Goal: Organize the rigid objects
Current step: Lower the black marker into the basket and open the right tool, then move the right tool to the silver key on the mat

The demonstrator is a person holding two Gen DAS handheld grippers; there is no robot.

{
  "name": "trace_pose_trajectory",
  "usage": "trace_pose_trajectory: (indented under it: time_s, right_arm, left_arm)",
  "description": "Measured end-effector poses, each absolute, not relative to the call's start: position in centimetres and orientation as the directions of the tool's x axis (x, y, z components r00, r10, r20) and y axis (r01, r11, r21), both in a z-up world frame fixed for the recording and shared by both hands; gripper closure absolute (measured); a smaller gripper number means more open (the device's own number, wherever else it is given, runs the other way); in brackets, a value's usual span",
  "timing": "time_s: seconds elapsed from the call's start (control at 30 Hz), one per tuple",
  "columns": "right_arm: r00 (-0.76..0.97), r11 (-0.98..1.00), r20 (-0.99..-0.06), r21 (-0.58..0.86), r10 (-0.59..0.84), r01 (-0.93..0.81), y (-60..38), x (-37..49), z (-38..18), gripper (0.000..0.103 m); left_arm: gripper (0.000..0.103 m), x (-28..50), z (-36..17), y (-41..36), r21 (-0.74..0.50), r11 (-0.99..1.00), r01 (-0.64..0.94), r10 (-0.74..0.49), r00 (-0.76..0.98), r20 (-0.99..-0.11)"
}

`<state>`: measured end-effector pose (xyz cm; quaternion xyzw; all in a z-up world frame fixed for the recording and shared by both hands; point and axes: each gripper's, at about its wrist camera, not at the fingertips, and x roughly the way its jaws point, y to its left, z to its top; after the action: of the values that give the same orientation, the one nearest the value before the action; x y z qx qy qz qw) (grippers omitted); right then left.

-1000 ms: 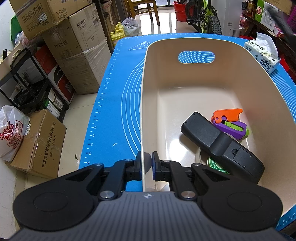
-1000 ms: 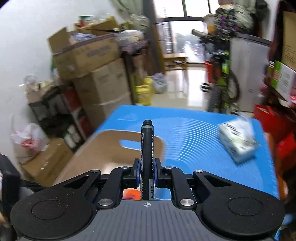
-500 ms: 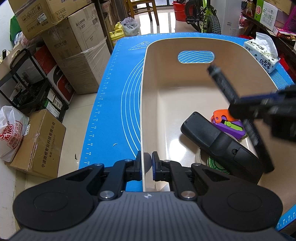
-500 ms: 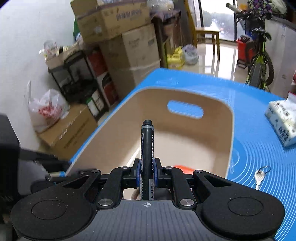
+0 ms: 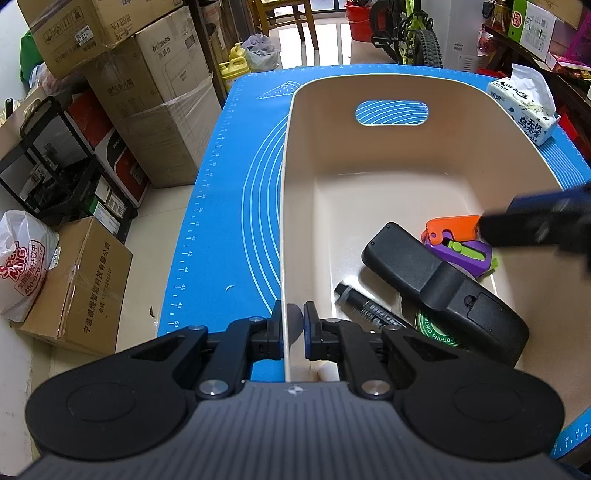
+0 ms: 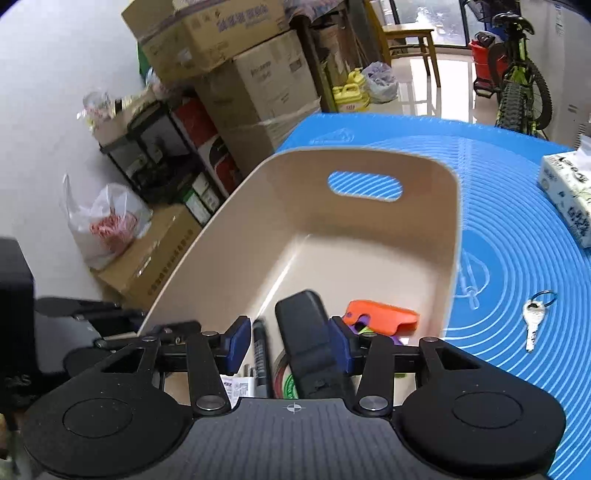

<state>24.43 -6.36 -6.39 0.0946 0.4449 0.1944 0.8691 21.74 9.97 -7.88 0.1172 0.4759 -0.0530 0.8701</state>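
Note:
A beige bin (image 5: 388, 155) stands on the blue mat (image 5: 229, 206). My left gripper (image 5: 293, 330) is shut on the bin's near left rim. In the bin lie a black marker (image 5: 369, 308), a black remote-like device (image 5: 439, 284), an orange and purple toy (image 5: 458, 240) and a green round label (image 5: 436, 328). My right gripper (image 6: 290, 341) is open and empty above the bin's near end, and it shows blurred in the left wrist view (image 5: 543, 221). The marker (image 6: 260, 354) lies below it, beside the black device (image 6: 306, 332). A key (image 6: 533, 317) lies on the mat (image 6: 517, 240).
A tissue pack (image 5: 524, 107) stands at the mat's far right. Stacked cardboard boxes (image 5: 147, 85), a black rack (image 5: 66, 162) and a white bag (image 5: 22, 258) stand on the floor to the left. A bicycle (image 5: 410, 29) and a chair are behind the table.
My right gripper has opened and let go of the marker, which now lies in the bin beside the black device. My left gripper has kept its hold on the rim.

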Motion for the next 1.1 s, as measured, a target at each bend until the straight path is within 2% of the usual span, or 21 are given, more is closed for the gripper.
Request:
trace_pose_trajectory:
  time_s: [0.2,0.43,0.67,1.1]
  right_arm:
    - [0.643,0.936,-0.682,0.283,0.350,-0.209,-10.8,24.4,-4.3,0.042]
    - [0.693,0.983,-0.697,0.137,0.184,-0.124,-17.2,25.8,-6.2,0.041]
    - [0.665,0.969,-0.733,-0.032,0.145,-0.246,-21.3,27.0,-10.5,0.041]
    - [0.596,0.915,-0.794,-0.147,0.117,-0.376,-21.3,30.7,-14.6,0.043]
  left_arm:
    - [0.092,21.8,-7.9,10.1,0.154,0.967,0.205,0.019,0.542,-0.840]
    - [0.092,21.9,-7.9,9.9,0.158,0.965,0.209,0.021,0.539,-0.842]
    - [0.092,21.8,-7.9,9.8,0.164,0.964,0.209,0.025,0.540,-0.841]
    - [0.091,21.9,-7.8,9.7,0.174,0.961,0.214,0.034,0.533,-0.846]
